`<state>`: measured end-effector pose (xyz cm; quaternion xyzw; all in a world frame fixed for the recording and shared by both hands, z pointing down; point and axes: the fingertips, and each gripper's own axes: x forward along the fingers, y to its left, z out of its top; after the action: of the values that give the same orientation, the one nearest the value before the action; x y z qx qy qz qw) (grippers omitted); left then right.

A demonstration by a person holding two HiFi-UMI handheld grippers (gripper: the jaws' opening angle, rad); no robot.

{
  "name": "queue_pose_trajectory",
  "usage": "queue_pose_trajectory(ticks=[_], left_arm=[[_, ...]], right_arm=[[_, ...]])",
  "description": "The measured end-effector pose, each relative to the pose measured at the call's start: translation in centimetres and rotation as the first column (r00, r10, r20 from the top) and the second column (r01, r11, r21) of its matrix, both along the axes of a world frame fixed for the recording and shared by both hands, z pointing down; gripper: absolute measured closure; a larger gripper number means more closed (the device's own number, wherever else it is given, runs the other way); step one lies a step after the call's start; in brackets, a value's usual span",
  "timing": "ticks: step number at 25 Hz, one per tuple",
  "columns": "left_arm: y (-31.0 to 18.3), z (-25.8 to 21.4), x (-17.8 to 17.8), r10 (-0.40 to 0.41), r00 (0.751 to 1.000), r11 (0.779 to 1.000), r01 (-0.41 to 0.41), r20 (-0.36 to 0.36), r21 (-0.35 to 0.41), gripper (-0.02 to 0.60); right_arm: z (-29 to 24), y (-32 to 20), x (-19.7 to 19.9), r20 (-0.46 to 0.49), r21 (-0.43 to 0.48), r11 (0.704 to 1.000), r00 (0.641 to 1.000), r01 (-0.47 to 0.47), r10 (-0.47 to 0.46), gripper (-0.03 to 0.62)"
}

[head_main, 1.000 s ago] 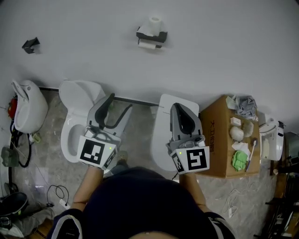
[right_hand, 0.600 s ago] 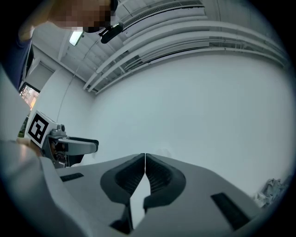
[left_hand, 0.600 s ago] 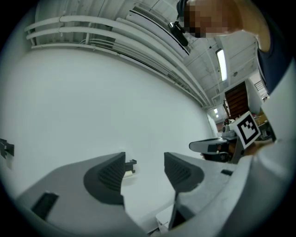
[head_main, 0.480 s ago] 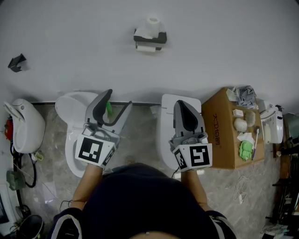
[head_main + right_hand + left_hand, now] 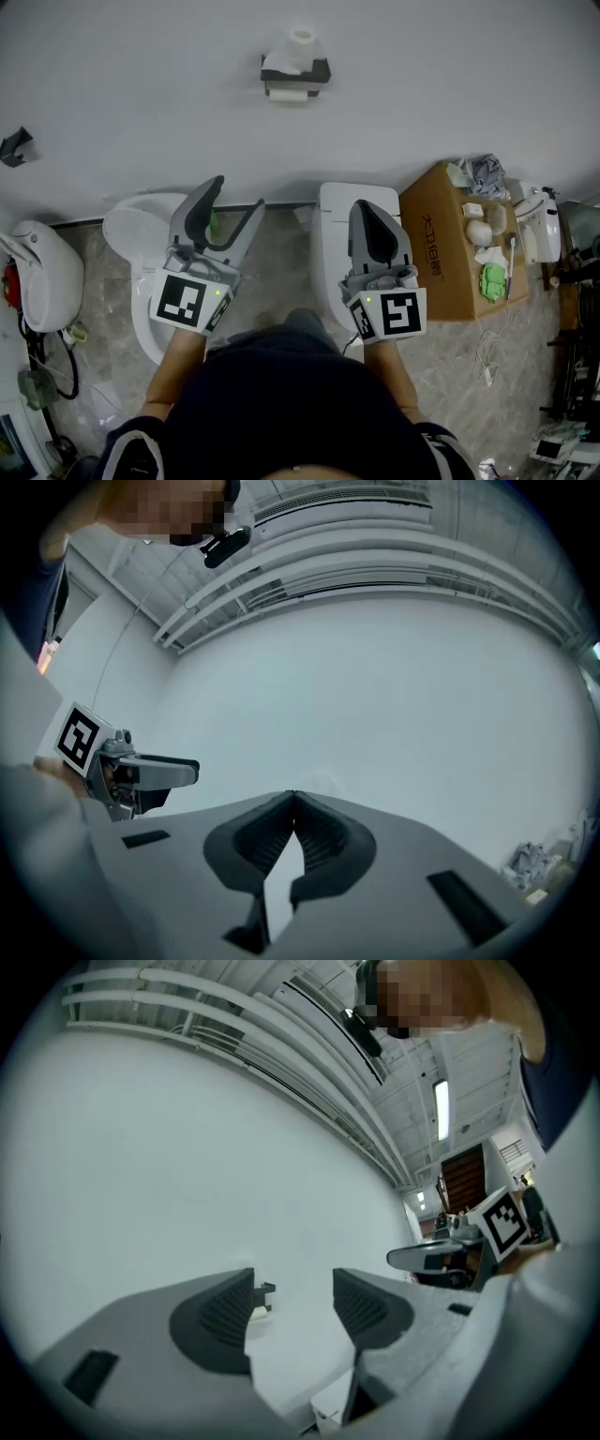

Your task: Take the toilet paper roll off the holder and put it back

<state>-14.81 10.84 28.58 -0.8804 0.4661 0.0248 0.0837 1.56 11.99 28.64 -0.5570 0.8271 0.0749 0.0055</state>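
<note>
The toilet paper roll (image 5: 300,39) stands upright on top of the wall holder (image 5: 317,71), with more white paper (image 5: 287,94) showing under the holder's shelf. Both grippers are well below the holder and well apart from it. The left gripper (image 5: 237,195) is below and left of the holder; its jaws are released, have just been opening a little, and hold nothing. In the left gripper view the holder (image 5: 265,1290) shows small in the gap. The right gripper (image 5: 364,208), below and right of the holder, has its jaws clenched together on nothing.

The removal looks not yet begun. The top roll seems to sit loose, so a sideways nudge on arrival could tip it off the holder. A toilet (image 5: 141,272) lies below and left of the holder, so a dropped roll might land there. A hard squeeze would likely crush the soft roll.
</note>
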Motion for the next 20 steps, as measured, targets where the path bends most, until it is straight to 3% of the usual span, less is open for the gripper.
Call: queue_pose_trajectory(ticks=[10, 20], left_arm=[[-0.9, 1.2, 0.2, 0.036, 0.999, 0.999, -0.036, -0.018, -0.025, 0.337], [-4.0, 1.3, 0.7, 0.039, 0.999, 0.999, -0.039, 0.002, -0.016, 0.337]], right_arm=[[0.8, 0.2, 0.1, -0.011, -0.031, 0.999, 0.999, -0.033, 0.033, 0.579], [0.4, -3.8, -1.0, 0.0, -0.003, 1.0, 1.0, 0.005, -0.005, 0.579]])
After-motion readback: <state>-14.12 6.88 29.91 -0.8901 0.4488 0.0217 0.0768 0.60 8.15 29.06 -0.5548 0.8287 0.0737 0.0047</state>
